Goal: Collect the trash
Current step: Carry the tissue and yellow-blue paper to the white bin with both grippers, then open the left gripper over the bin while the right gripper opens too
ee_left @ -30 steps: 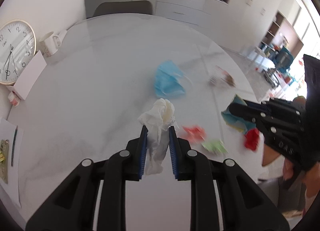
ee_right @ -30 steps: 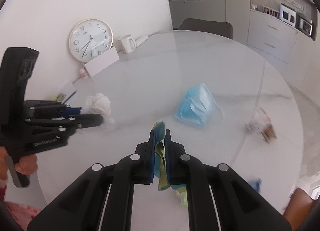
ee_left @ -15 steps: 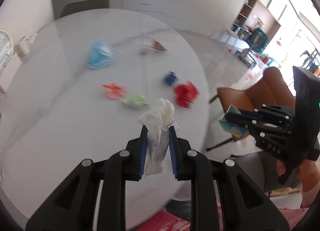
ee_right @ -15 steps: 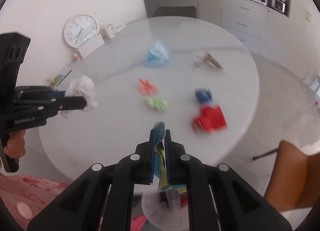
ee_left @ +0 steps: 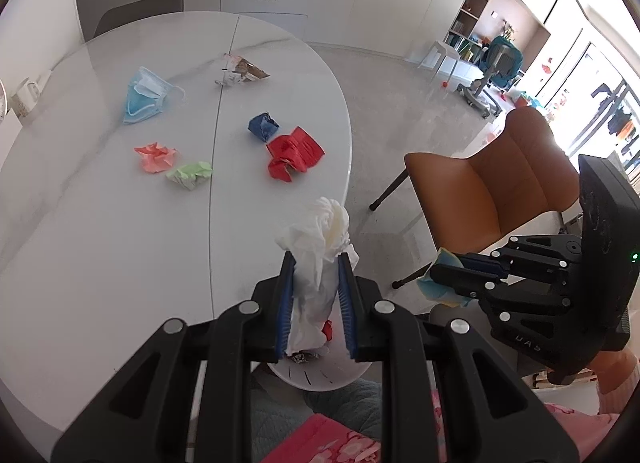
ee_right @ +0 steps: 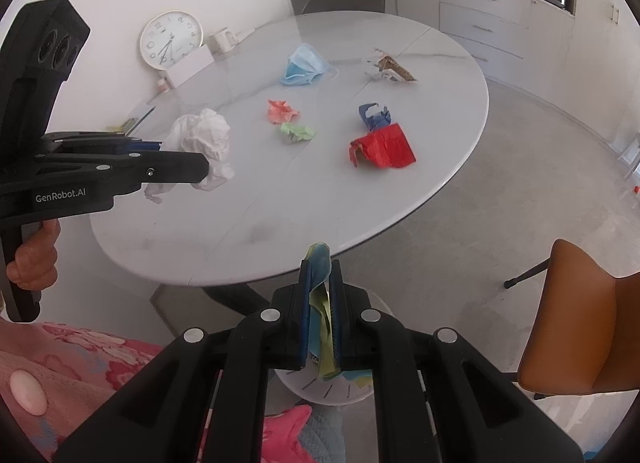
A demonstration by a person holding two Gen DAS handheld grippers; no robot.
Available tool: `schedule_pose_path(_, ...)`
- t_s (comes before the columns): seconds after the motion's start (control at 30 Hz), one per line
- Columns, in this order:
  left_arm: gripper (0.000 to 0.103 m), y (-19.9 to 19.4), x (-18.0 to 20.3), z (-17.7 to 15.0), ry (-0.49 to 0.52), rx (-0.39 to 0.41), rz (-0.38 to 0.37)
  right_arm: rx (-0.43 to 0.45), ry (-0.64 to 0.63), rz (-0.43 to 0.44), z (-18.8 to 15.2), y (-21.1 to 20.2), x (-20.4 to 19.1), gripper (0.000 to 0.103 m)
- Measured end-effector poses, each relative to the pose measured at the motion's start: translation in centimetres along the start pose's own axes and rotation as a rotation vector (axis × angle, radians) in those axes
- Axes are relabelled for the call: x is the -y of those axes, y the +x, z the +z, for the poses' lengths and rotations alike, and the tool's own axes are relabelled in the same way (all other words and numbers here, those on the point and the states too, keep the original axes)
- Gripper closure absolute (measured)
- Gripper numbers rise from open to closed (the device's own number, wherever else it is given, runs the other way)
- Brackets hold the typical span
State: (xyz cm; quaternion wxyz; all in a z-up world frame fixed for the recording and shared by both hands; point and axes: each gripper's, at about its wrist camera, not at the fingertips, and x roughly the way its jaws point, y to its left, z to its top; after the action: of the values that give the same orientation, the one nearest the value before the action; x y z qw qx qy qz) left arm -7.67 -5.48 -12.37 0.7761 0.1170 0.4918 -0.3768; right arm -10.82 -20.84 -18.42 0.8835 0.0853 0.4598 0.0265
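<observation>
While my left gripper (ee_left: 316, 283) pinched the white tissue wad (ee_left: 320, 239) beyond the table (ee_left: 100, 263) edge, my right gripper (ee_right: 320, 291) clamped a blue-green wrapper (ee_right: 320, 303) over the white bin (ee_right: 336, 393)

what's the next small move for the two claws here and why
Probably lower both and open over the white bin below: the left claw pinches a white tissue wad, and the right claw a blue-green scrap, both directly above it.
</observation>
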Motion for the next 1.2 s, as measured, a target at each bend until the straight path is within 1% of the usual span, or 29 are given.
schedule_pose_path(0.17,0.083,0.1,0.7,-0.6,0.001,-0.006,0.012,-0.013,0.0,0.021,-1.0,0.3,0.4,0.093)
schedule_pose_path(0.33,0.083,0.7,0.6,-1.1,-0.019,-0.023,0.016,-0.048,-0.005,0.037,-1.9,1.4,0.7,0.093)
schedule_pose_path(0.4,0.083,1.0,0.7,-1.4,-0.021,-0.033,0.017,-0.078,-0.007,0.035,-2.4,2.3,0.8,0.077)
schedule_pose_path(0.43,0.083,1.1,0.8,-1.5,-0.019,-0.038,0.019,-0.09,-0.006,0.033,-2.6,2.6,0.9,0.074)
schedule_pose_path(0.5,0.083,1.3,1.0,-1.8,-0.015,-0.046,0.021,-0.109,0.004,0.033,-2.9,3.1,1.0,0.061)
schedule_pose_path(0.53,0.083,1.4,1.1,-1.9,-0.013,-0.052,0.018,-0.113,0.01,0.029,-3.0,3.2,1.1,0.058)
schedule_pose_path(0.6,0.083,1.7,1.3,-2.1,-0.006,-0.063,0.015,-0.112,0.02,0.015,-3.1,3.1,1.2,0.042)
schedule_pose_path(0.67,0.083,1.9,1.5,-2.3,0.004,-0.072,0.013,-0.103,0.026,0.002,-3.1,2.9,1.4,0.035)
schedule_pose_path(0.77,0.083,2.3,1.9,-2.5,0.023,-0.091,0.007,-0.09,0.029,-0.014,-3.0,2.6,1.6,0.031)
schedule_pose_path(0.87,0.083,2.6,2.4,-2.7,0.049,-0.106,0.003,-0.069,0.04,-0.047,-2.8,2.0,2.0,0.023)
schedule_pose_path(0.97,0.083,3.1,3.0,-2.9,0.08,-0.123,-0.006,-0.05,0.064,-0.067,-2.7,1.3,2.9,0.018)
schedule_pose_path(1.13,0.083,4.7,3.9,-3.7,0.124,-0.182,-0.051,-0.024,0.124,-0.118,-2.6,0.2,5.0,0.016)
schedule_pose_path(1.2,0.083,5.7,4.4,-4.3,0.139,-0.224,-0.067,-0.017,0.148,-0.135,-2.7,-0.1,5.9,0.016)
